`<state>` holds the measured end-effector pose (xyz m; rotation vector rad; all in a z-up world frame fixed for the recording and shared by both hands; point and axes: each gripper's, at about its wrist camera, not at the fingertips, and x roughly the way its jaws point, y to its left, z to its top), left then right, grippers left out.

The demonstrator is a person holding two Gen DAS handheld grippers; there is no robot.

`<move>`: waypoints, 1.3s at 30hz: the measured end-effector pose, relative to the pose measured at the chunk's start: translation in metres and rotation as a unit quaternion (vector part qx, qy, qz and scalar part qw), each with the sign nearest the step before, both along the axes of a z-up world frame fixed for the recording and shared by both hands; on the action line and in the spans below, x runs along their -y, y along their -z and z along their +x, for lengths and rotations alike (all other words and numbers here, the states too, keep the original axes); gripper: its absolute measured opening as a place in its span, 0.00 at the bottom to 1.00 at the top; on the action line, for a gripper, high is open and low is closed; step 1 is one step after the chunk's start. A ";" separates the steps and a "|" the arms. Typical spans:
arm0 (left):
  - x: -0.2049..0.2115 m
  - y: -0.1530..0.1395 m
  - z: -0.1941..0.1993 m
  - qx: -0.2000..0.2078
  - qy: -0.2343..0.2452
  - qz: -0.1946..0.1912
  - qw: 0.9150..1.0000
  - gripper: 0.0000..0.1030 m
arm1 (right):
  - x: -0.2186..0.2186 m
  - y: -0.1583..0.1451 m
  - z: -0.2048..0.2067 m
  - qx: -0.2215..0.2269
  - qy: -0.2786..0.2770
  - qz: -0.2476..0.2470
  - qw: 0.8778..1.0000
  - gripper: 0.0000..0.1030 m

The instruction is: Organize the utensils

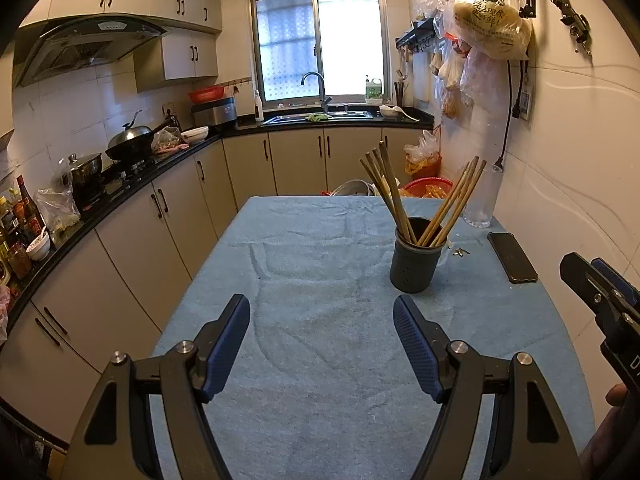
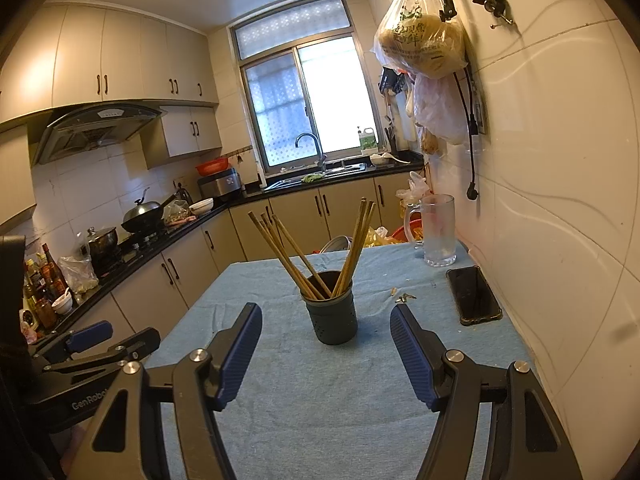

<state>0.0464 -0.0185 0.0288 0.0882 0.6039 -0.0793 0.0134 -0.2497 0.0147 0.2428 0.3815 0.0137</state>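
Your dark utensil holder [image 2: 331,310] stands upright on the blue cloth [image 2: 312,400] that covers the table, toward the far right part of it, and it holds wooden chopsticks [image 2: 288,254] that fan out in 2 bunches: 1 bunch leans to the left, the other leans to the right, all with their lower ends down inside the cup. Small holes dot the holder's side wall. From your left wrist view the same holder [image 1: 418,258] sits ahead and to the right of your left gripper [image 1: 322,350], whose blue-padded fingers stand spread apart over bare cloth with nothing between them. Your right gripper [image 2: 326,354] hangs just in front of the holder, its fingers likewise spread wide and gripping nothing; the holder shows between them but clear of both pads. Behind the holder, near the wall, a clear glass mug [image 2: 438,230] stands upright, and whether it holds anything you cannot tell. Beside it a dark phone [image 2: 474,295] lies flat on the cloth, with a few small scraps [image 2: 404,297] between the phone and the holder. Past the table's far edge a red basket [image 1: 428,189] holds something yellow. On the wall above, a plastic bag [image 2: 422,40] hangs with a pale round load inside.
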 end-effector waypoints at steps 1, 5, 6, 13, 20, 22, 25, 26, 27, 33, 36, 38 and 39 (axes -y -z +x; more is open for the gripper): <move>0.000 0.000 0.000 0.000 -0.001 0.000 1.000 0.73 | 0.001 0.000 0.000 -0.001 0.000 0.001 1.000 0.68; -0.001 0.000 0.002 -0.002 -0.002 0.000 1.000 0.73 | 0.000 0.001 0.000 -0.001 0.000 0.001 1.000 0.68; 0.000 0.001 0.002 -0.002 -0.002 0.000 1.000 0.73 | 0.000 0.001 0.000 -0.001 0.000 0.000 1.000 0.68; 0.001 0.001 0.002 0.002 0.001 0.003 1.000 0.73 | 0.000 0.001 0.001 0.000 0.001 0.001 1.000 0.68; 0.001 0.001 0.001 0.006 0.001 0.004 1.000 0.73 | -0.001 0.003 0.003 -0.002 0.001 0.002 1.000 0.68; 0.002 0.001 0.002 0.005 -0.001 0.004 1.000 0.73 | -0.001 0.004 0.004 -0.002 0.001 0.001 1.000 0.68; 0.002 0.002 0.003 0.003 -0.001 0.004 1.000 0.73 | -0.001 0.005 0.004 -0.002 0.000 0.002 1.000 0.68; 0.002 0.002 0.004 0.003 -0.001 0.005 1.000 0.73 | -0.001 0.005 0.005 -0.002 0.000 0.002 1.000 0.68; 0.002 0.002 0.004 0.003 -0.002 0.005 1.000 0.73 | -0.001 0.006 0.005 -0.003 0.000 0.001 1.000 0.68; 0.001 0.003 0.006 0.004 -0.002 0.004 1.000 0.73 | -0.004 0.007 0.006 -0.003 0.000 -0.001 1.000 0.68; 0.001 0.004 0.008 0.002 -0.003 0.003 1.000 0.73 | -0.004 0.007 0.006 -0.004 0.000 0.000 1.000 0.68; 0.001 0.004 0.009 0.001 -0.002 0.001 1.000 0.73 | -0.005 0.007 0.007 -0.004 0.000 0.000 1.000 0.68; 0.000 0.005 0.010 0.001 -0.003 0.001 1.000 0.73 | -0.006 0.007 0.008 -0.005 0.000 0.000 1.000 0.68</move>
